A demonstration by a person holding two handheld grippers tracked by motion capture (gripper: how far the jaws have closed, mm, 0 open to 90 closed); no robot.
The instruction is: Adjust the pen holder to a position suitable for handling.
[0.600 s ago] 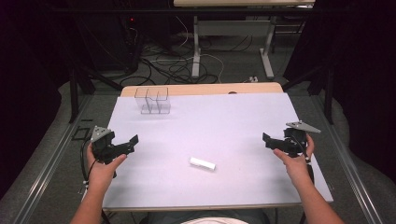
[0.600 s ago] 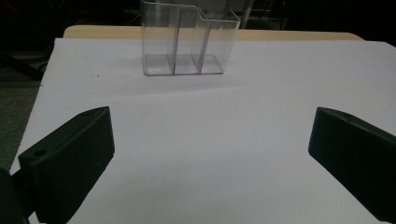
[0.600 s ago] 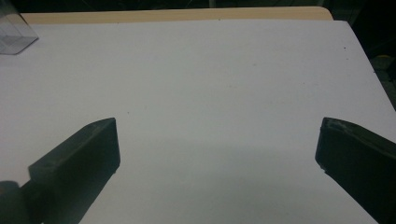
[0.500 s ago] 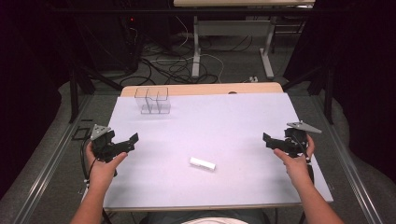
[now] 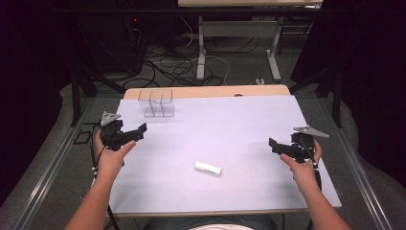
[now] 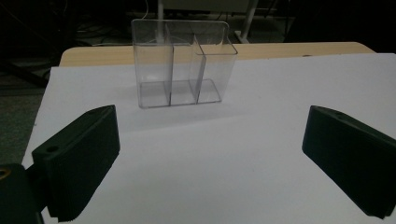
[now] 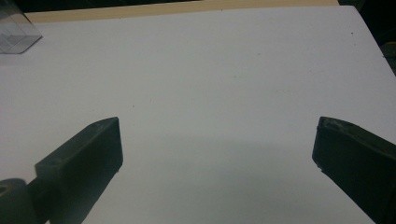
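White cylinder [image 5: 208, 168], a short stubby stick, lies flat on the white table cover [image 5: 230, 129], toward six o'clock of the sheet's middle and roughly midway between the two hands. It points from about ten o'clock to four o'clock. A clear three-compartment organizer [image 5: 156, 103] stands upright and empty up at eleven o'clock, near the far edge, well apart from the stick.

The left gripper [image 5: 139, 130] hovers at nine o'clock, and its own view shows both black jaws spread wide with nothing between them, the organizer [image 6: 182, 65] straight ahead. The right gripper [image 5: 274, 145] sits at three o'clock, jaws just as wide and empty over bare sheet [image 7: 210, 70].

To my eye the stick looks light and rigid, something like chalk or a small plastic tube, though I can't tell the material from here. If chalk, it would snap or crumble under a hard pinch. Being round, it will likely roll away when nudged from the side. I'd take it across its middle, jaws set square to its long axis, coming straight down and closing gently so it neither skids on the smooth cover nor tips at one end.
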